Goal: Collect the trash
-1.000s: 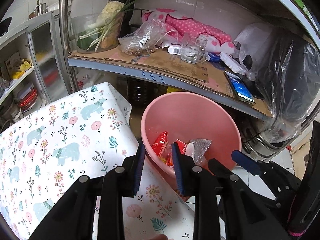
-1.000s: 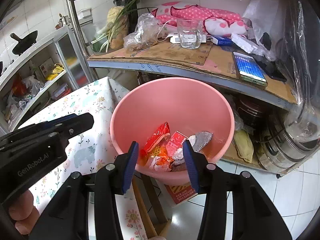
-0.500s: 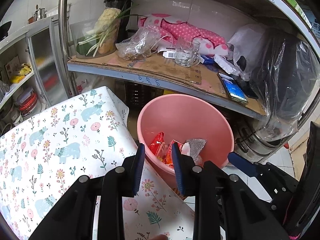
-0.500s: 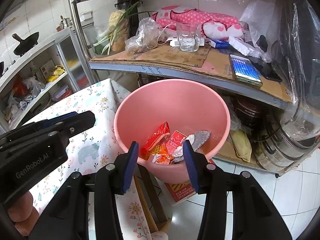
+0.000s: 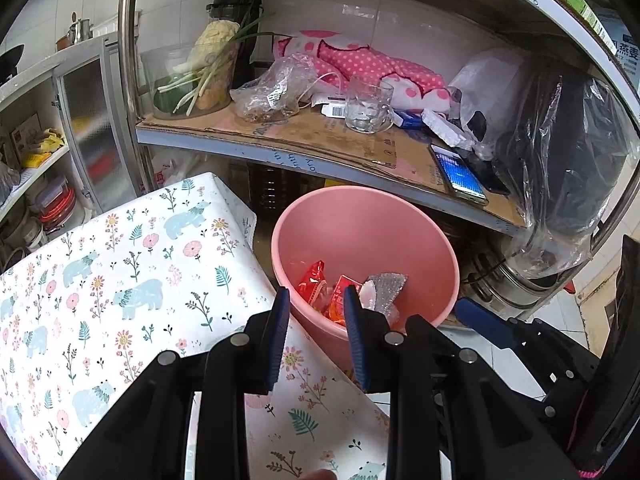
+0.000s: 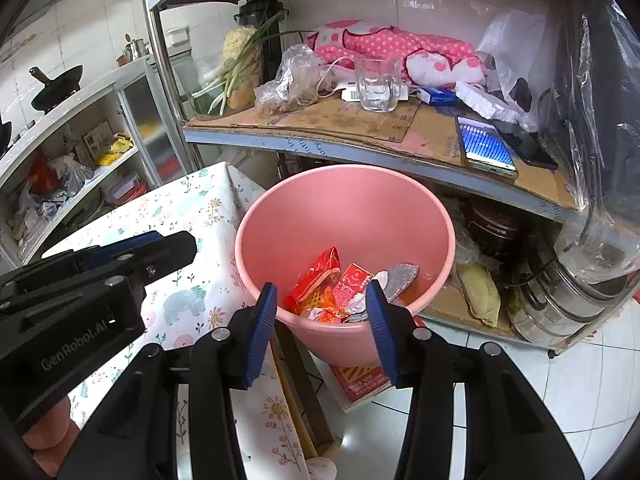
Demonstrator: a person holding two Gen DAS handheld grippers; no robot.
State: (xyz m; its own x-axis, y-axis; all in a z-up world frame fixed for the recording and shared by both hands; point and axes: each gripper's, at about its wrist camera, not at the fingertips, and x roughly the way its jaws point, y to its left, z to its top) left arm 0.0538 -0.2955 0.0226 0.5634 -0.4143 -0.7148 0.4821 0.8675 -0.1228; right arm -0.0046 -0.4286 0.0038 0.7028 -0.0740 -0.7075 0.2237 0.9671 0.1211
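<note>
Pink plastic is catching the eye first: a bucket [image 6: 436,216] is sitting on the floor just beside the corner of a table [image 5: 132,264] covered in a cloth of bears and flowers. Down at its bottom the trash is lying in a heap: a red wrapper [image 6: 316,280], a smaller red packet [image 6: 352,282] touching it, and a crumpled silver wrapper [image 6: 400,276] leaning against the wall. Both tongs are hanging above this spot with nothing in them. The left gripper [image 5: 316,336] is hovering over the table's edge, its blue pads [image 5: 278,336] standing apart with a narrow gap. The right gripper [image 6: 322,328] is poised over the near rim of the bucket, its blue pads [image 6: 380,332] spread wider. Behind the bucket, a shelf lined with cardboard [image 6: 340,120] is holding a glass mug [image 6: 376,84], a phone [image 6: 488,148] with its screen lit, and a pink spotted cushion [image 6: 388,50].
</note>
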